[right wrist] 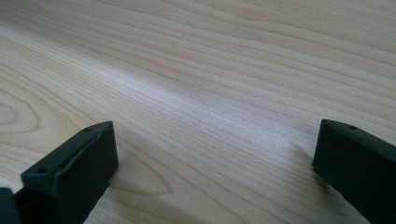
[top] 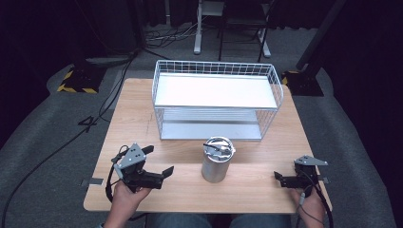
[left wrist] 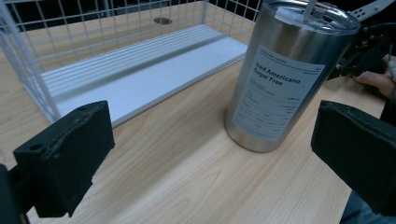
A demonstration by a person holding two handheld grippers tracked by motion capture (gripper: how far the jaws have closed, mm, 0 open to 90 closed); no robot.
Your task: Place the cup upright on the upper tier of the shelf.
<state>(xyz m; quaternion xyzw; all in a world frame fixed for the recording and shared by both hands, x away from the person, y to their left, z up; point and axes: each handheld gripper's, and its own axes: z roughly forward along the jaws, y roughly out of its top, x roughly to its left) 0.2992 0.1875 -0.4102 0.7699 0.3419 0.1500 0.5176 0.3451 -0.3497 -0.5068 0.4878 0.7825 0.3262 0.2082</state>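
A stainless steel tumbler with a lid stands upright at the front middle of the wooden table. In the left gripper view the tumbler carries a white label reading "Iced Americano Sugar Free". My left gripper is open to the tumbler's left, a short way off and pointing toward it. Its jaws stand wide apart with nothing between them. My right gripper rests low near the table's front right, open, with bare wood under its spread jaws.
A white wire basket rack with two shelves stands behind the tumbler at the back middle; its lower shelf lies close ahead of the left gripper. The right hand's gripper shows beyond the tumbler. Cables and stand bases lie on the floor.
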